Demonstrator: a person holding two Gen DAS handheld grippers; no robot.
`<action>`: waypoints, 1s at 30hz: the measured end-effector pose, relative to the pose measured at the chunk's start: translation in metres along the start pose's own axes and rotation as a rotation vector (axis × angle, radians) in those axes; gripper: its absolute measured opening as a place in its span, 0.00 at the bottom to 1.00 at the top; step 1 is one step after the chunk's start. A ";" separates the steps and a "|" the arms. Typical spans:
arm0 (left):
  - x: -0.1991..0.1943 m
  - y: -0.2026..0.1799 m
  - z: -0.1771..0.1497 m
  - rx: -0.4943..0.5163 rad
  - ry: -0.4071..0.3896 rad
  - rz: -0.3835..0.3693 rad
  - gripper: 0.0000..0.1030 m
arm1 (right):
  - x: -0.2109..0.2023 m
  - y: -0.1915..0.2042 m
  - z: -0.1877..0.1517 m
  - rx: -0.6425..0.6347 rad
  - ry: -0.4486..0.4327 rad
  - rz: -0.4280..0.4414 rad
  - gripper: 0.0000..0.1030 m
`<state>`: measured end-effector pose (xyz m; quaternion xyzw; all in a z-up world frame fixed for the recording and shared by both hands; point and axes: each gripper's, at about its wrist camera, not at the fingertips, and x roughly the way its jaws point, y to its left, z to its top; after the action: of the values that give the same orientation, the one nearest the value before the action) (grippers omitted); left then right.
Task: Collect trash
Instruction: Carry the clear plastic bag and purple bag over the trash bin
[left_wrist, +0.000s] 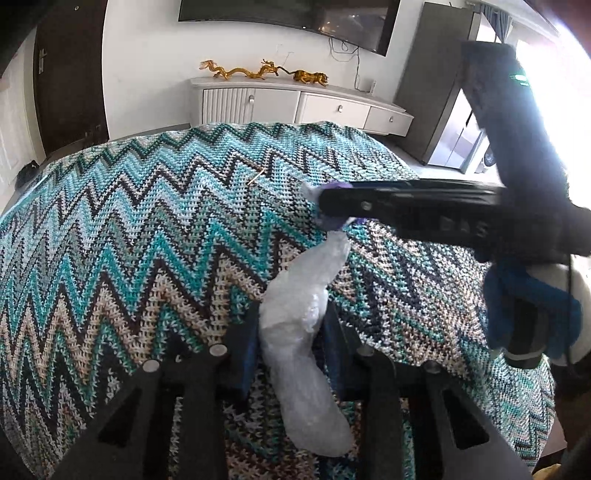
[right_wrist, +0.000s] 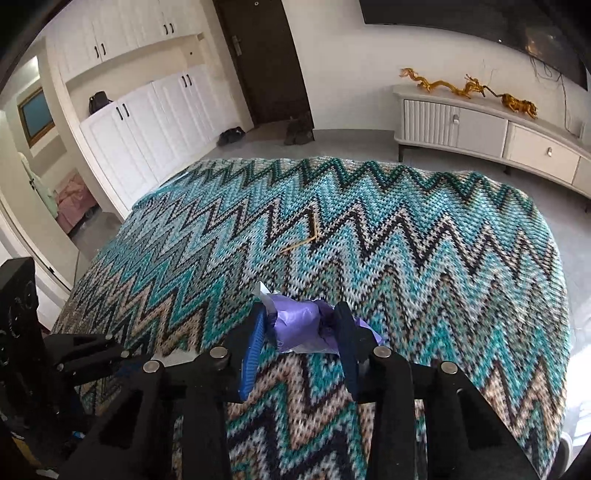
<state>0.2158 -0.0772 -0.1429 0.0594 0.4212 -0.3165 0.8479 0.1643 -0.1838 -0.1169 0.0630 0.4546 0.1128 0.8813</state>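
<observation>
A piece of trash is being held between two grippers above a knitted blanket (left_wrist: 147, 229), so the pick-up step seems to be in progress. In the left wrist view, a white plastic bag (left_wrist: 299, 347) is lying in the lower centre of the frame, between the fingers of the left gripper (left_wrist: 291, 332). This gripper is standing partly open; the fingers are beside the bag, and whether they are pressing it cannot be told. The upper end of the bag is being gripped by the right gripper (left_wrist: 332, 206), which is reaching in from the right of the frame.

In the right wrist view, the right gripper (right_wrist: 301, 328) is narrowly open and is clamped on a purple wad (right_wrist: 295, 321) with a white tip, in the lower centre.

A thin bent stick (right_wrist: 304, 236) is lying on the blanket, near the centre of the frame, well apart from both grippers. It is probably trash too. The next move is probably calling for the bag to be carried away without slipping.
</observation>
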 end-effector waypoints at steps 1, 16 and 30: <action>0.000 -0.001 0.000 0.001 0.000 0.004 0.28 | -0.004 0.001 -0.002 0.002 0.000 -0.002 0.32; -0.049 -0.016 -0.012 -0.041 -0.041 0.077 0.26 | -0.136 0.012 -0.066 0.100 -0.152 0.031 0.25; -0.141 -0.063 -0.026 0.001 -0.155 0.120 0.26 | -0.246 0.036 -0.111 0.109 -0.337 0.097 0.25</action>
<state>0.0983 -0.0489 -0.0432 0.0603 0.3500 -0.2691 0.8952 -0.0689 -0.2114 0.0199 0.1506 0.3025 0.1182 0.9337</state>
